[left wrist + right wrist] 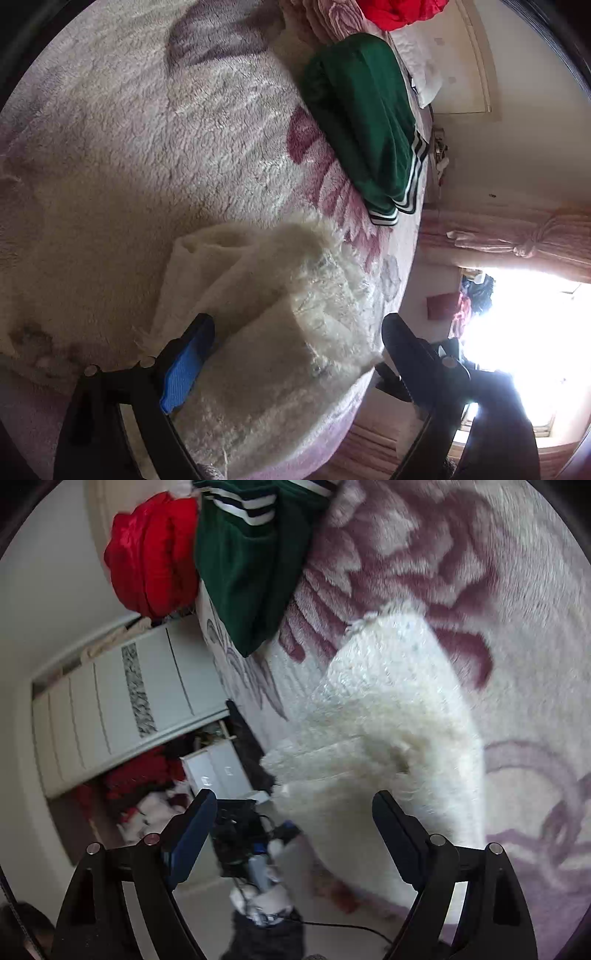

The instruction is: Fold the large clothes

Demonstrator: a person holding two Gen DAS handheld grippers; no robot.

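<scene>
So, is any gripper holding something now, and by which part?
Nothing is held. The left gripper and the right gripper both stand open, and the folded white fluffy garment lies free on the bed.

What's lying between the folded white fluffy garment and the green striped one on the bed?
Nothing: only bare floral blanket separates the white garment from the green garment, clearest in the left wrist view.

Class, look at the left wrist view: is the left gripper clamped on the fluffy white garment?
No. The left gripper stands with its jaws wide apart, and the fluffy white garment lies folded on the bed blanket between and ahead of them, unpinched.
</scene>
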